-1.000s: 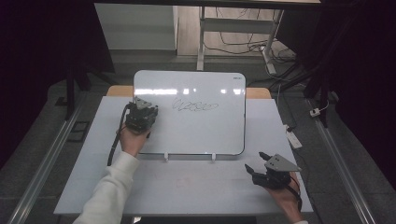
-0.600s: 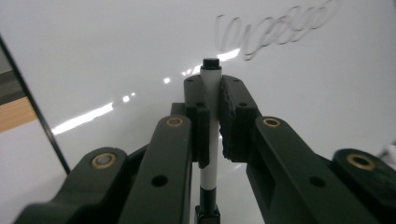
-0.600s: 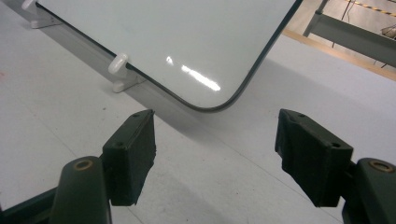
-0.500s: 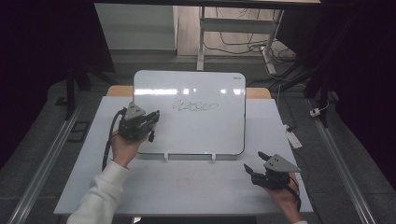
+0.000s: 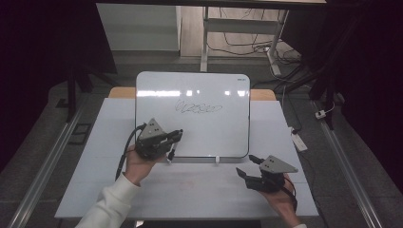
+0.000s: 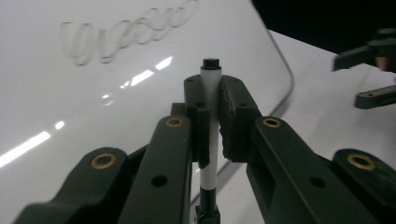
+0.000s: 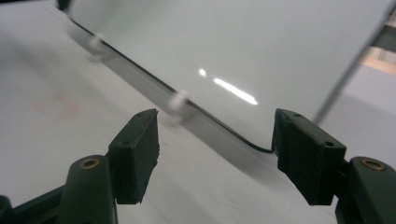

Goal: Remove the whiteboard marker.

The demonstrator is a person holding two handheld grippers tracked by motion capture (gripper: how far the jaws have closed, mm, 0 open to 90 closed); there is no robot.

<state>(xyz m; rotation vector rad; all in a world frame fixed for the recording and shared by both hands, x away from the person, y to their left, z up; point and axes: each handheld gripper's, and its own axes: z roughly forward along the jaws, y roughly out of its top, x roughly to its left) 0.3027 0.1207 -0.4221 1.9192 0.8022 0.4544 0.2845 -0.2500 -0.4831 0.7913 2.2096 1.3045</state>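
High above a white table (image 5: 95,190), looking forward and down on a glossy whiteboard (image 5: 209,137) lying flat near the far edge. Across the board's upper middle, a looping black scribble (image 5: 198,108), cursive-looking but not readable as any word; in the left gripper view, seen as a pale grey scrawl (image 6: 126,32), again illegible. At the board's top right corner, a tiny blue logo (image 5: 242,80), too small to read. Over the board's lower left corner, the left gripper (image 5: 173,142), its jaws pinched tight on a white marker (image 6: 211,93) with a black cap, held upright between the pads, lower end cut off at the frame's bottom edge; from above, just a thin dark sliver of marker (image 5: 172,151), hard to make out. Near the table's front right, just off the board's lower right corner, the right gripper (image 5: 246,166), jaws spread wide and just now narrowing a little, nothing between them but bare table and the board's dark rounded edge. Along that front edge, two small white clips (image 7: 177,100), blurred. Beyond the table, dim floor and tangled cables (image 5: 237,45).
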